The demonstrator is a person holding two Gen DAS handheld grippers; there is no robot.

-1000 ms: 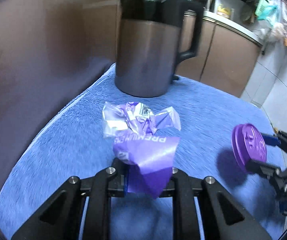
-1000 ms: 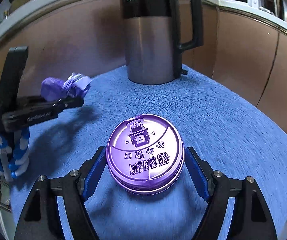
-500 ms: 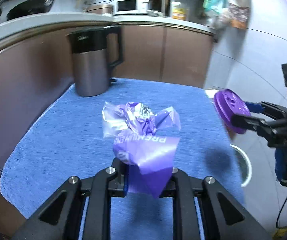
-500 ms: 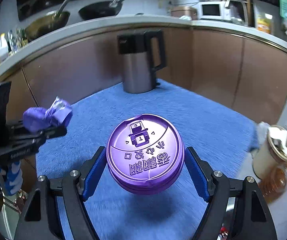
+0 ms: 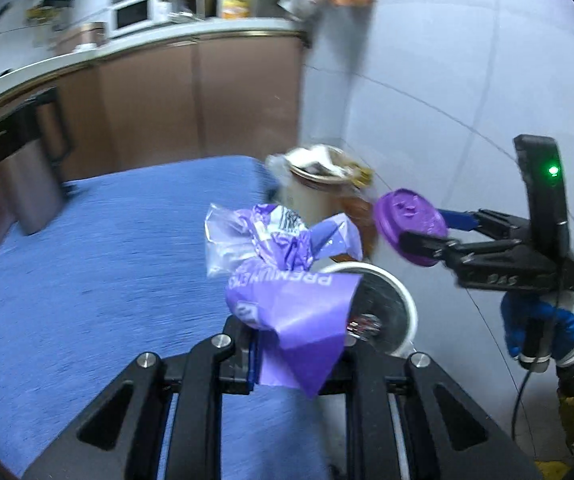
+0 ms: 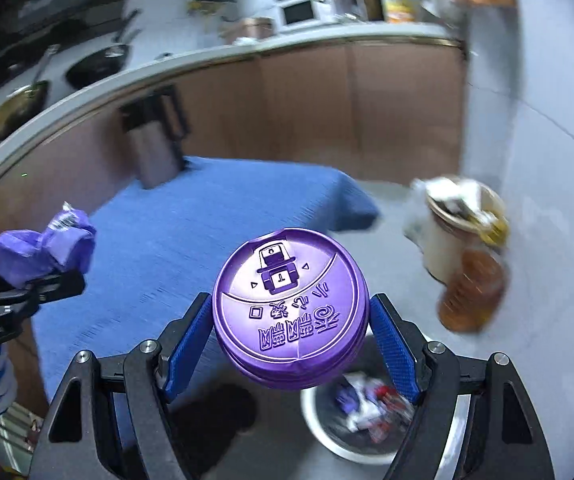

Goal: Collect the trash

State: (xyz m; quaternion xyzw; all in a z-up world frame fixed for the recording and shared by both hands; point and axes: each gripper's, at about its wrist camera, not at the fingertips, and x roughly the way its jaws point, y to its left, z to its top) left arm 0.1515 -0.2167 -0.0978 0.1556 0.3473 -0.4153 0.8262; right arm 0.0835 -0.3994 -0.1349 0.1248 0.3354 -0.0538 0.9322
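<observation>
My left gripper (image 5: 299, 352) is shut on a crumpled purple snack wrapper (image 5: 287, 272), held in the air past the right edge of the blue table. It also shows at the left of the right wrist view (image 6: 43, 252). My right gripper (image 6: 291, 344) is shut on a purple plastic cup lid (image 6: 291, 316), held above the floor beside a white trash bin (image 6: 319, 428) that holds several crumpled wrappers. In the left wrist view the lid (image 5: 409, 226) is to the right, and the bin (image 5: 399, 304) lies just behind the wrapper.
The blue towel-covered table (image 5: 107, 264) carries a steel kettle (image 5: 27, 176) at its far left. On the floor by the wall stand a cream container (image 6: 447, 240) stuffed with rubbish and an amber bottle (image 6: 471, 296). Brown cabinets (image 5: 207, 100) run behind.
Both grippers have swung right, off the table and toward the floor bin, each still holding its item. The kettle has slid far left in both views; the bin now appears.
</observation>
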